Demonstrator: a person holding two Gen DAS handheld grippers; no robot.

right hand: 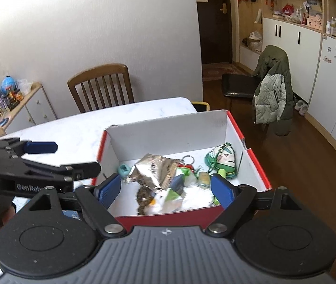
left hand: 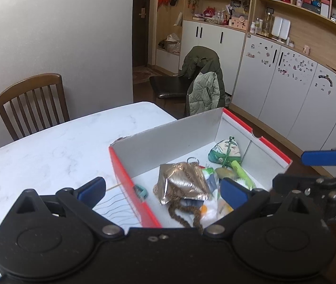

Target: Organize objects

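Note:
A red shoebox (left hand: 125, 177) (right hand: 255, 163) with a white inside stands on the marble table (left hand: 49, 151). It holds a silver foil packet (left hand: 182, 179) (right hand: 153, 170), a brown braided cord (left hand: 179, 215), a green plush pouch (left hand: 224, 151) (right hand: 220, 158), a keyring (right hand: 188, 159), a teal piece (right hand: 123, 170) and a green tube (left hand: 241, 171). My left gripper (left hand: 163, 190) (right hand: 78, 156) is open over the box's near left wall, holding nothing. My right gripper (right hand: 165, 190) (left hand: 288, 170) is open at the near wall, also holding nothing.
A wooden chair (left hand: 33, 104) stands at the table's far side. A black chair with a green jacket (left hand: 203, 82) stands on the wood floor beyond the box. White cabinets (left hand: 286, 90) line the right wall. A low sideboard (right hand: 25, 108) is at the left.

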